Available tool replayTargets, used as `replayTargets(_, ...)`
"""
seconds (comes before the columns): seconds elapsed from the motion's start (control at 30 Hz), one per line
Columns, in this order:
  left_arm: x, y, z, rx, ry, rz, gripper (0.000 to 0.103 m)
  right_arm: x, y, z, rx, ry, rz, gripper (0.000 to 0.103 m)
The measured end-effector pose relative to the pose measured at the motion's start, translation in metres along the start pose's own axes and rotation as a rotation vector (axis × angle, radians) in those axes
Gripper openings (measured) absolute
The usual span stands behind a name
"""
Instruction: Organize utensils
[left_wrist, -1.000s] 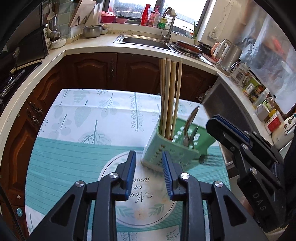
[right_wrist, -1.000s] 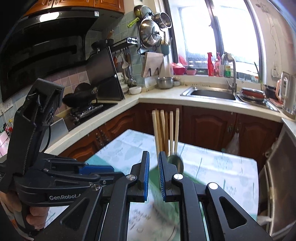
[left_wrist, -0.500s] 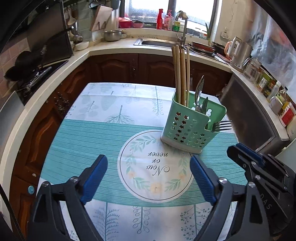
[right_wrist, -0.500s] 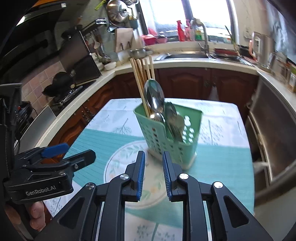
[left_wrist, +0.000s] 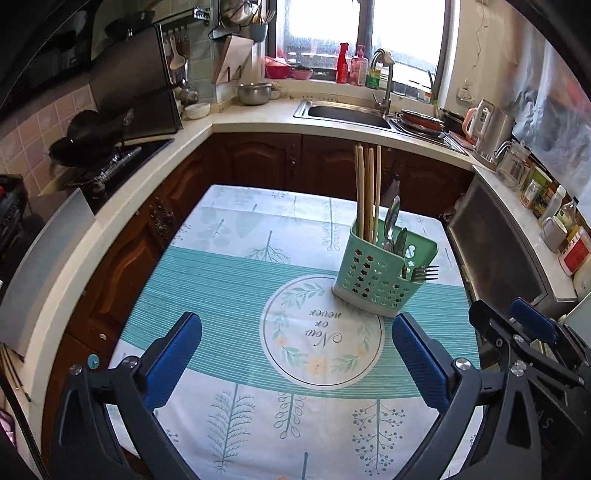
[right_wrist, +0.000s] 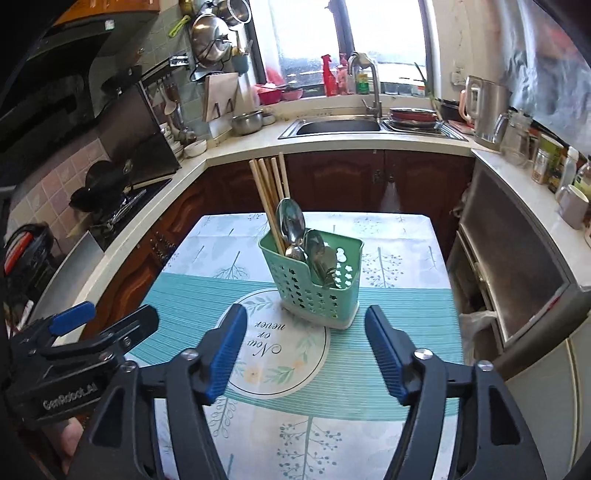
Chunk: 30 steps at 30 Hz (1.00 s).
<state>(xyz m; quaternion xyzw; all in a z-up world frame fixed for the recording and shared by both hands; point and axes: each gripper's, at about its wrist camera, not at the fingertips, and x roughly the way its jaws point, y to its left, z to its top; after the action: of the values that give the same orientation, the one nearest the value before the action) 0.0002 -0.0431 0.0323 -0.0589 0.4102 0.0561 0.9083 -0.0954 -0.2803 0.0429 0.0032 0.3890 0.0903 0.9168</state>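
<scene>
Both tongs have just been opening and now stand spread with nothing between them: the left tongs very wide, the right tongs a little less so. A second ago both sat close against the green utensil caddy; now they hang back from it, well apart, over the near part of the tablecloth. The caddy stands upright on the table just beyond the cloth's round emblem, holding chopsticks, spoons and a fork whose tines poke out over its right rim. No utensil lies loose on the cloth, so the sorting looks finished or nearly so. The near cloth is bare and free for moving; the table's right edge runs close beside the caddy, next to a steel-fronted unit.
</scene>
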Motion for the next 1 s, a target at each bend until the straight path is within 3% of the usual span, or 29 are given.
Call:
replayTargets(0.23, -0.02, -0.004, 0.005, 0.041, -0.026, 0.051, 0.102, -0.035, 0.009, 0.023, 0.018, -0.009, -0.04, 0.074)
replayTargets(0.7, -0.037, -0.002, 0.002, 0.061, -0.028, 0.013, 0.102, -0.094, 0.016, 0.018, 0.043, -0.03, -0.124, 0.074)
replayTargets(1.0, -0.039, 0.001, 0.004, 0.091, -0.022, 0.011, 0.102, -0.111, 0.02, 0.016, 0.068, -0.021, -0.16, 0.074)
